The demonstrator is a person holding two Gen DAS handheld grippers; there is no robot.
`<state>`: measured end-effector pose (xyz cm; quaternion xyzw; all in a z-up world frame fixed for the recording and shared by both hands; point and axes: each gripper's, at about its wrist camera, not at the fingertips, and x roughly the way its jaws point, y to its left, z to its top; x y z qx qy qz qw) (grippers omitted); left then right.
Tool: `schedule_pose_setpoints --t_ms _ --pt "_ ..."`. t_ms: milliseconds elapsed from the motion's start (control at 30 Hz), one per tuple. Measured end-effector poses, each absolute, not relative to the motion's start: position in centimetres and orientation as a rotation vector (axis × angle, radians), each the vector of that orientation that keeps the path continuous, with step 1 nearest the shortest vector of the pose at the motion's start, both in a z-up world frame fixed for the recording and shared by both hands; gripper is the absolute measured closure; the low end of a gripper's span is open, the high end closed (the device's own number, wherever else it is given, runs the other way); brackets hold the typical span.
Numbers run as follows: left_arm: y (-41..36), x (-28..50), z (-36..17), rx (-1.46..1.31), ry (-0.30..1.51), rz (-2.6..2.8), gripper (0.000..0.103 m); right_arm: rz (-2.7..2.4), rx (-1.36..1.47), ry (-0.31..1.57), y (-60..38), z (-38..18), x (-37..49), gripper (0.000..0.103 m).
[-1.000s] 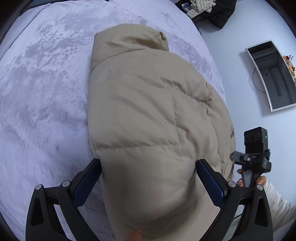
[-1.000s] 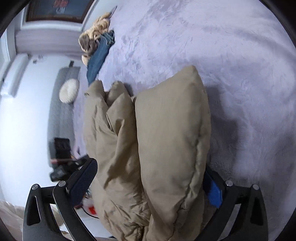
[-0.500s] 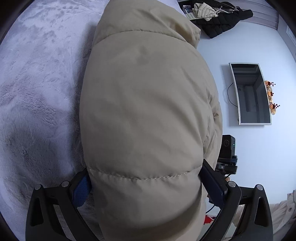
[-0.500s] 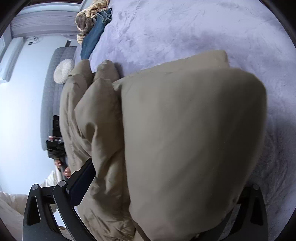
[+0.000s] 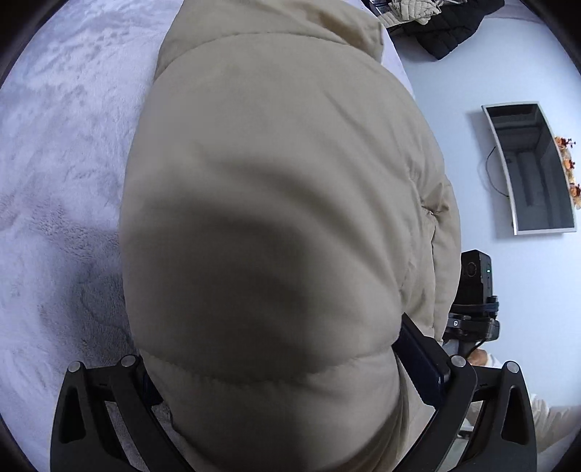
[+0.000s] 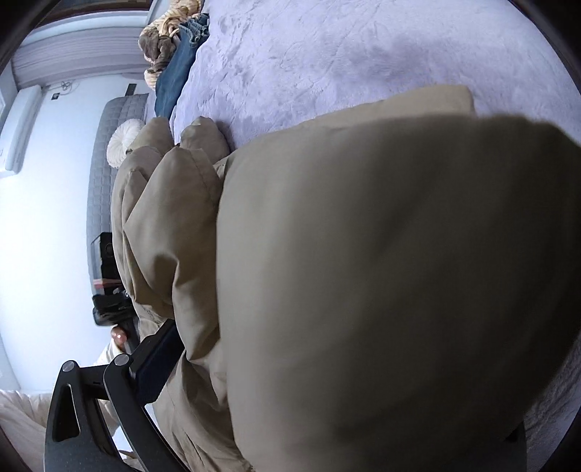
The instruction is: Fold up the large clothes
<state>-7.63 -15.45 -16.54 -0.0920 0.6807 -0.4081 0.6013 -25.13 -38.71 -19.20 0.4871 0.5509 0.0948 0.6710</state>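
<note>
A beige puffer jacket (image 5: 276, 218) lies bunched on the lavender plush bedcover (image 5: 61, 152) and fills most of both views. My left gripper (image 5: 283, 374) is shut on one thick padded edge of it, a finger (image 5: 421, 359) pressed into each side. In the right wrist view the jacket (image 6: 381, 272) bulges close to the lens, with its folded layers (image 6: 163, 218) to the left. My right gripper (image 6: 326, 381) is shut on that bulk; only its left finger (image 6: 156, 359) shows, the other is hidden by the fabric.
Black and cream clothes (image 5: 446, 29) lie at the bed's far corner, near a wall screen (image 5: 530, 170). Jeans (image 6: 181, 65) and a brown bundle (image 6: 159, 43) lie at another corner. A grey sofa (image 6: 105, 119) with a round white cushion (image 6: 123, 141) stands beyond the bed.
Both grippers have raised the held jacket edge; the padded fabric has swung up close to both lenses and now covers far more of each view.
</note>
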Motion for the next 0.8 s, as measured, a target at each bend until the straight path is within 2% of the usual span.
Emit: schedule_pose_setpoints --t_ms 133,200,267,367,633,800 --pt "-16.0 -9.1 -13.5 -0.101 1.496 -0.895 0.01 0.16 1.139 1.251 -38.7 -19.0 -25.2 0.002" --pt "-16.5 -9.6 -12.4 -0.075 1.467 -0.876 0.017 0.142 1.17 1.243 -38.8 -18.7 -25.4 0.012" --pt "-17.1 -10.0 -11.4 -0.054 1.441 -0.863 0.021 0.144 1.209 1.218 -39.0 -18.3 -25.8 0.033" --pt "-17.5 -10.7 -9.8 -0.023 1.413 -0.862 0.024 0.167 1.246 1.181 -39.1 -17.5 -26.3 0.05" --pt "-17.0 -9.9 -6.1 -0.003 1.339 -0.849 0.025 0.214 1.237 1.142 -38.1 -14.6 -24.7 0.053" --pt "-13.7 -7.8 -3.8 -0.031 1.296 -0.842 0.025 0.229 1.185 1.125 -36.4 -12.3 -21.6 0.053"
